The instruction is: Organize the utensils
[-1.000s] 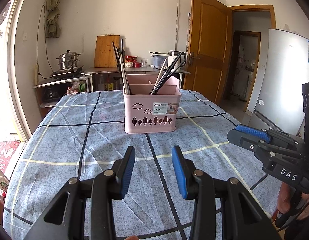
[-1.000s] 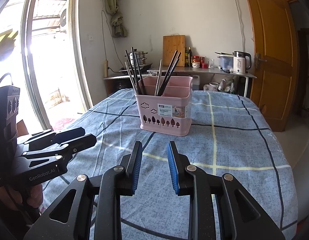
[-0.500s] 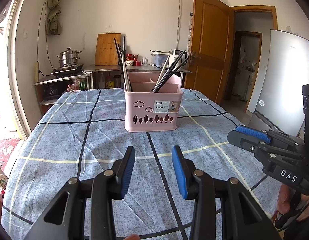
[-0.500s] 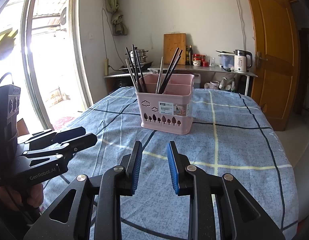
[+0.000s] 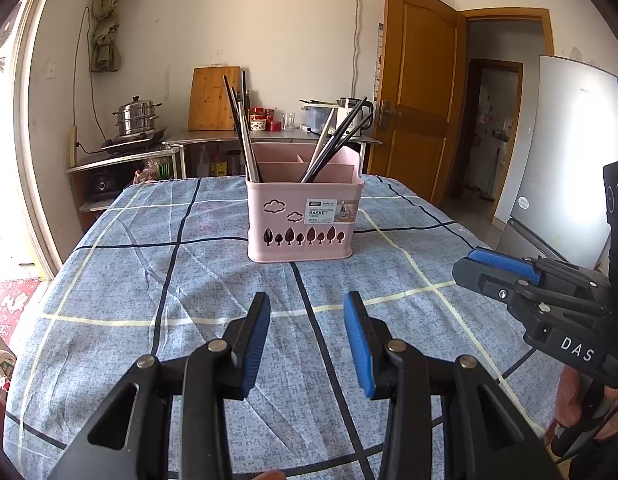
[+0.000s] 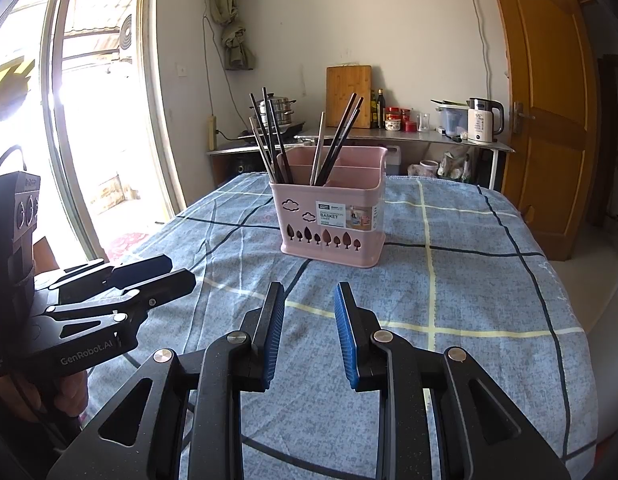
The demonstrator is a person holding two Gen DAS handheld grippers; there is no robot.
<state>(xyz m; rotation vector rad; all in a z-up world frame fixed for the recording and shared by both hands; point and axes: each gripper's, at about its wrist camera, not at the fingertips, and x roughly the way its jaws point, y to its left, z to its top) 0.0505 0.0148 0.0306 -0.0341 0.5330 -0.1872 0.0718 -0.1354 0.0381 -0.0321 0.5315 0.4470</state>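
Two grippers, left (image 5: 307, 312) and right (image 6: 309, 304), gape empty (one pink basket (image 5: 305, 220) ahead).

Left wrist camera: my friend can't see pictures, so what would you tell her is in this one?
A pink utensil basket holding dark chopsticks stands on a blue checked tablecloth. In front, the left gripper hangs open and empty above the cloth. The right gripper, also empty, shows at the right edge.

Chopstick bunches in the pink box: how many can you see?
2: one bunch stands in the left end of the pink basket, another leans near its middle. Single sticks overlap, so some may hide.
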